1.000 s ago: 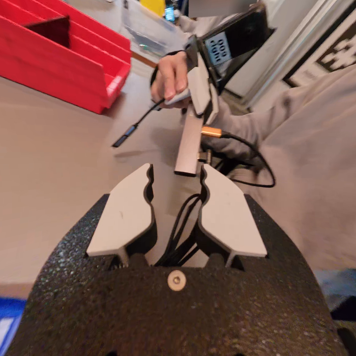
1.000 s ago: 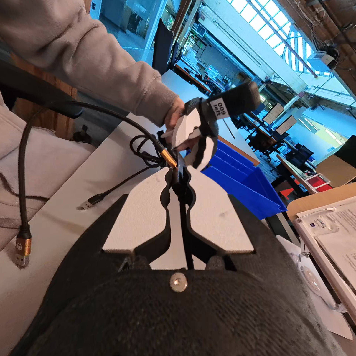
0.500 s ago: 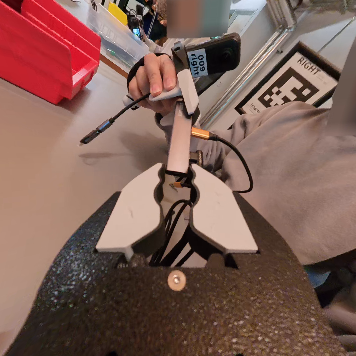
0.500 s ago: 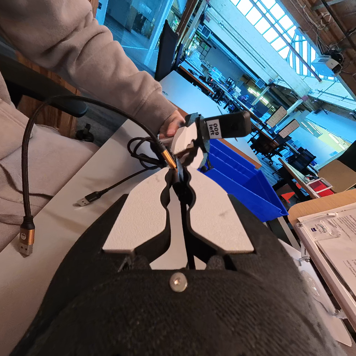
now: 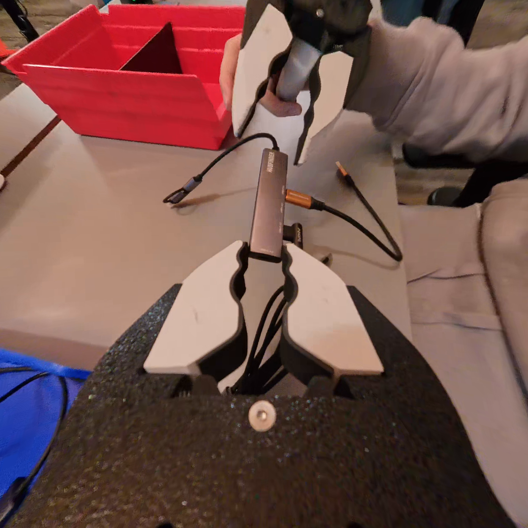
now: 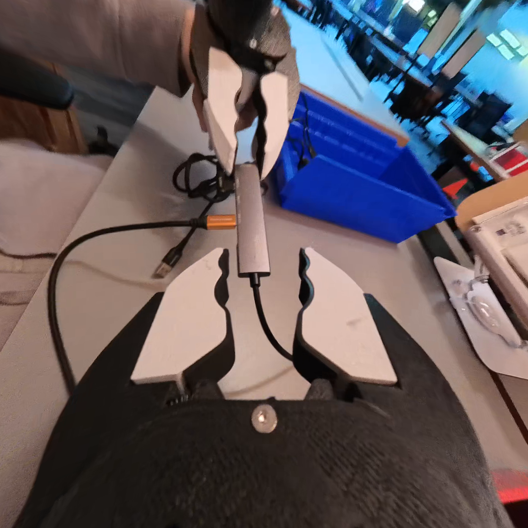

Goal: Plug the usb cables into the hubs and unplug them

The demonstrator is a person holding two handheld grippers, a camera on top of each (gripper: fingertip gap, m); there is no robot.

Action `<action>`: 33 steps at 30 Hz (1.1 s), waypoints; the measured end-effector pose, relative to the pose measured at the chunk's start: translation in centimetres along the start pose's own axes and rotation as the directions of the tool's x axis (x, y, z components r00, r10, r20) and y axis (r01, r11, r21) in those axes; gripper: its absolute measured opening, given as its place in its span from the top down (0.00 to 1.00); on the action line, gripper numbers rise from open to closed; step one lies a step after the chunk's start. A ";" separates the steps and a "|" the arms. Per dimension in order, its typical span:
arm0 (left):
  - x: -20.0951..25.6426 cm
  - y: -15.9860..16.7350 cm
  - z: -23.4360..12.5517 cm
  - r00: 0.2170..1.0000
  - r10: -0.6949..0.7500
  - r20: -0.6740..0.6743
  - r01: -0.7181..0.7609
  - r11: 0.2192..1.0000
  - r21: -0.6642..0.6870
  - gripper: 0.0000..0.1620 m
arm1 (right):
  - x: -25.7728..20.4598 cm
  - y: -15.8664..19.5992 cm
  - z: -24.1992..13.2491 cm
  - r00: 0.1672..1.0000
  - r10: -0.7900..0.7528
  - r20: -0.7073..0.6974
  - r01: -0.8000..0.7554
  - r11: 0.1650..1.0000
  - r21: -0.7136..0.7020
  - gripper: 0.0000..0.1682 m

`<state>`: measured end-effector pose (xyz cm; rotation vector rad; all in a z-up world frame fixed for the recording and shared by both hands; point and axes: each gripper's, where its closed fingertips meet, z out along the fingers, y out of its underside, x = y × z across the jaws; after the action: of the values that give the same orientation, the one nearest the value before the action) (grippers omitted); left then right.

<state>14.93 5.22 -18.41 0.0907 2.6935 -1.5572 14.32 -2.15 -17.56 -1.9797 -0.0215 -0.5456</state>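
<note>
A slim grey USB hub (image 5: 268, 200) is over the grey table (image 5: 85, 243). My left gripper (image 5: 264, 250) is shut on its near end. An orange-collared plug (image 5: 298, 198) and a black plug (image 5: 294, 231) sit in the hub's side ports. In the right wrist view the hub (image 6: 251, 228) points at my right gripper (image 6: 263, 251), which is open, its fingers on either side of the hub's end without touching. The hub's own lead (image 6: 260, 308) runs between those fingers. The left gripper (image 6: 247, 170) pinches the hub's far end.
A red bin (image 5: 128, 85) stands at the back left and a blue bin (image 6: 357, 185) beyond the hub. Coiled black cables (image 6: 197, 177) and a loose USB plug (image 6: 163, 267) lie on the table. Clear plastic packaging (image 6: 471, 300) lies at the right. A grey sleeve (image 5: 428, 85) reaches in.
My right gripper has let go of the hub and opened. My left gripper has closed on the hub's other end. The hub has come down from upright to lie nearly level over the table.
</note>
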 end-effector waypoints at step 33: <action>0.1 -3.6 -2.1 0.985 0.143 0.102 -0.158 0.973 0.168 0.79 | 0.4 -5.0 -1.4 0.966 0.203 0.158 -0.252 0.872 0.421 0.85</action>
<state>14.59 5.24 -14.26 0.2185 2.4153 -1.7050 12.92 -1.13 -12.67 -1.5390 0.0203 -0.2475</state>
